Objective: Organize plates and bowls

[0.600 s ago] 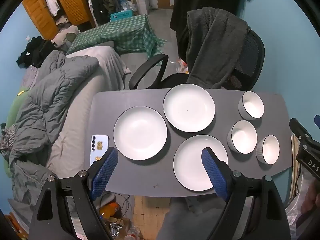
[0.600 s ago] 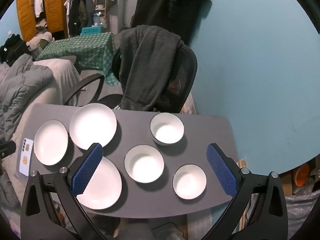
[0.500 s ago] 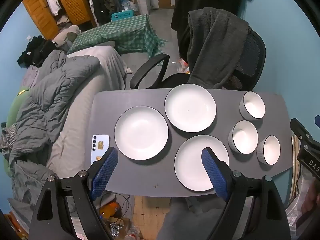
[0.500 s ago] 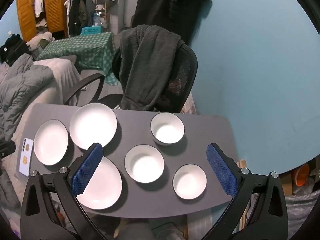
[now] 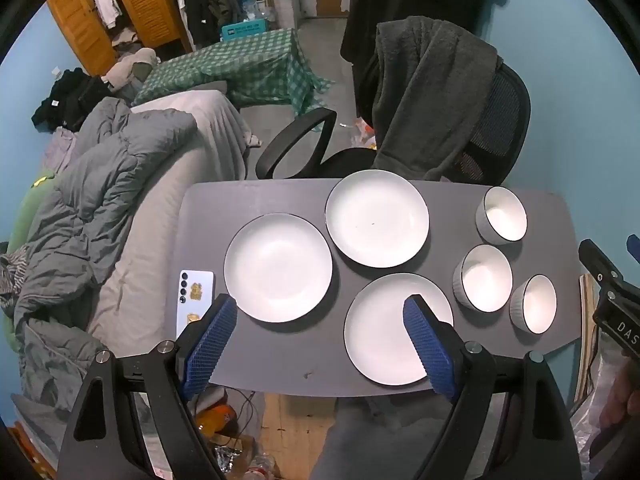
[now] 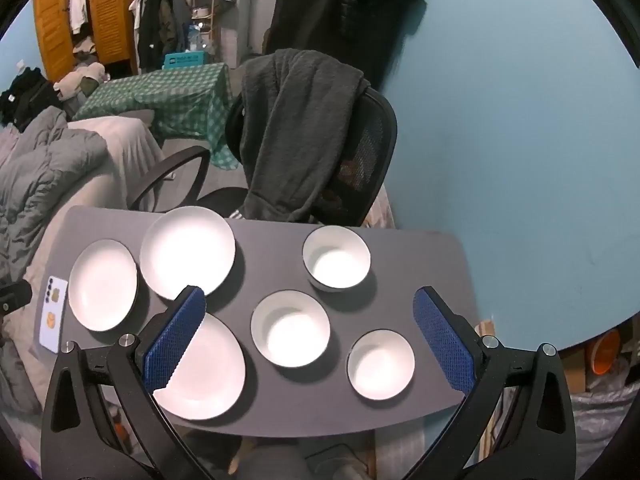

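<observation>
Three white plates lie on the grey table (image 5: 256, 196): a left plate (image 5: 278, 267), a far plate (image 5: 377, 218) and a near plate (image 5: 384, 332). Three white bowls stand to their right: a far bowl (image 5: 502, 218), a middle bowl (image 5: 484, 278) and a small near bowl (image 5: 534, 303). My left gripper (image 5: 320, 312) is open and empty, high above the table's near edge. My right gripper (image 6: 308, 300) is open and empty, above the middle bowl (image 6: 290, 334), with the near bowl (image 6: 380, 364) and far bowl (image 6: 336, 258) around it.
A white phone (image 5: 194, 300) lies at the table's left edge. An office chair (image 5: 492, 128) draped with a dark garment stands behind the table. A bed with a grey duvet (image 5: 104, 184) is on the left. The blue wall (image 6: 520, 160) is on the right.
Both views have shifted very slightly; the plates and bowls have not moved and both grippers stay open.
</observation>
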{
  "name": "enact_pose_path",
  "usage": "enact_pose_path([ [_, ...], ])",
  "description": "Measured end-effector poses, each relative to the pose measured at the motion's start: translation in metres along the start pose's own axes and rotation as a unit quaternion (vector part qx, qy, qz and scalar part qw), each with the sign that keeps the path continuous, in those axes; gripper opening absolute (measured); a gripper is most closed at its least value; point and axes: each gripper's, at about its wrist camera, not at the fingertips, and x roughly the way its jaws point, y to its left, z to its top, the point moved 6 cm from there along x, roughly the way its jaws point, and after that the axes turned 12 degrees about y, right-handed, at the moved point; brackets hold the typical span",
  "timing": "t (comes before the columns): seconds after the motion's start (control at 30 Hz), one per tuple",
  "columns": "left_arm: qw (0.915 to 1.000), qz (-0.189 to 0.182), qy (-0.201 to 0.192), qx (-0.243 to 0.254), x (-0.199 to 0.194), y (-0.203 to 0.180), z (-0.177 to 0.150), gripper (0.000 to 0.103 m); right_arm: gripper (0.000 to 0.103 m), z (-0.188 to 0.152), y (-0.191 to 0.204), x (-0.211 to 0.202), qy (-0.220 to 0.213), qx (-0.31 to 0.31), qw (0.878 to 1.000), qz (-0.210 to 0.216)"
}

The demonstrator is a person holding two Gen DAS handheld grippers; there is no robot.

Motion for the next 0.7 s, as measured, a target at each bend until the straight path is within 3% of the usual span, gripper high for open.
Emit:
enact_pose_path([
  [0.7,0.9999,-0.008,0.007,0.007,0.0068,-0.001,0.0001,0.087,0.102,-0.0028,0.0019,-0.0007,0.005,0.001,1.0,-0.001],
])
